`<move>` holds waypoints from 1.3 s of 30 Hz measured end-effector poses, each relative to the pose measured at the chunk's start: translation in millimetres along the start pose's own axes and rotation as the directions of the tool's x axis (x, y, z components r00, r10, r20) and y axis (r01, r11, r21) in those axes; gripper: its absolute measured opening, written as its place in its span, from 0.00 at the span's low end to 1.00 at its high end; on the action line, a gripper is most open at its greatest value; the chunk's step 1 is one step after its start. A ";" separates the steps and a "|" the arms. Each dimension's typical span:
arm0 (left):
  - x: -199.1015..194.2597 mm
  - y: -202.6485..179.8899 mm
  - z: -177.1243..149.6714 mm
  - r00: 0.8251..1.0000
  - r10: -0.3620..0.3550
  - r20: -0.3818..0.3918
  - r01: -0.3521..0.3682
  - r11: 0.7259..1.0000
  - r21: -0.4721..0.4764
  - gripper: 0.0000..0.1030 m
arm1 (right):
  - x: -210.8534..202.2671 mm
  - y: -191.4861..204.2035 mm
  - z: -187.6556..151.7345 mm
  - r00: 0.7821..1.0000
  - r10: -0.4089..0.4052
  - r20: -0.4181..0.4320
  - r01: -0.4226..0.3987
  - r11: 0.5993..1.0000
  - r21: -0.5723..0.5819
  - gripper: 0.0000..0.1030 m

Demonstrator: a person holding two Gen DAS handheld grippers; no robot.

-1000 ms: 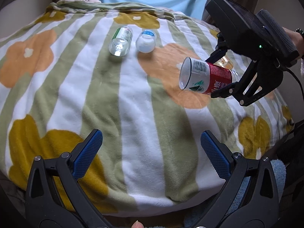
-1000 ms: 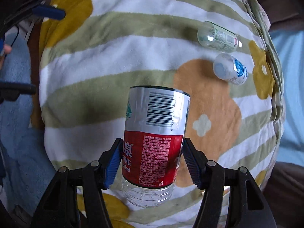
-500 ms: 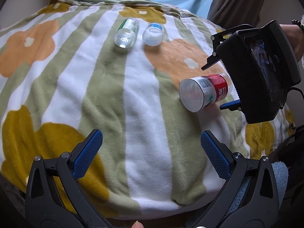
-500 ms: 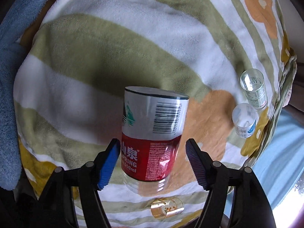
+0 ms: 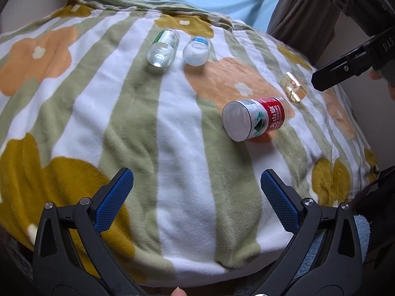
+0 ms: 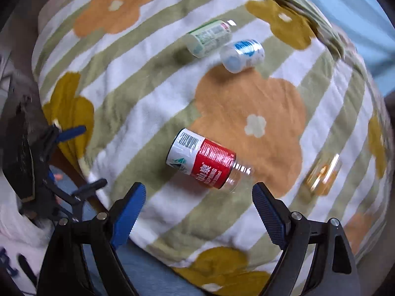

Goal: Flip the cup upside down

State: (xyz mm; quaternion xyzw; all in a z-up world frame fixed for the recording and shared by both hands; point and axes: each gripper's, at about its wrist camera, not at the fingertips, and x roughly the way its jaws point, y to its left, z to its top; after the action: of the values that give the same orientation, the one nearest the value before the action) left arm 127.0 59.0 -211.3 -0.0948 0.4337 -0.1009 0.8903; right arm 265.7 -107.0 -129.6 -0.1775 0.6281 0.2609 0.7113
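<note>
Left wrist view: left gripper [image 5: 197, 198] wide open, empty, low at the near edge of the blanket [image 5: 172, 135], pointing across it. Red cup [image 5: 255, 119] on its side right of centre, open end toward this camera. Two more cups, green [image 5: 163, 48] and blue [image 5: 197, 51], lie far side. Small amber cup [image 5: 293, 87] just past the red one. Right gripper only partly visible at top right, above the blanket.

Right wrist view: right gripper [image 6: 198, 208] spread wide, holding nothing, raised above and clear of the red cup [image 6: 205, 161]. Frame is blurred.

Judgement: the cup is lying down, not inverted, so flip not finished. Regrip mid-body across the label, rotate the wrist until the rim faces down, set it flat on the soft blanket, release slowly; plush surface may tip it.
</note>
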 end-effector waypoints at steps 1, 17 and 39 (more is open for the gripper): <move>-2.3 0.3 -0.4 1.000 -0.001 0.007 0.001 1.000 0.000 1.00 | 2.1 -10.7 -5.4 0.997 0.083 0.005 -0.083 0.987 0.139 0.83; -25.9 19.0 -1.5 0.994 -0.058 0.094 0.065 0.995 -0.077 1.00 | 94.1 -74.6 -76.2 0.875 0.235 0.423 -0.463 0.153 0.873 0.83; -14.5 11.1 -3.3 0.997 -0.049 0.051 0.051 0.998 -0.028 1.00 | 99.7 -93.8 -58.5 0.878 0.085 0.470 -0.469 0.344 0.814 0.60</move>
State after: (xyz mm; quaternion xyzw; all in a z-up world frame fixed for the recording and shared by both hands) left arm 116.7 73.2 -205.3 -0.1211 0.4103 -0.1146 0.8966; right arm 282.0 -201.2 -243.6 0.4008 0.5511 0.0201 0.7316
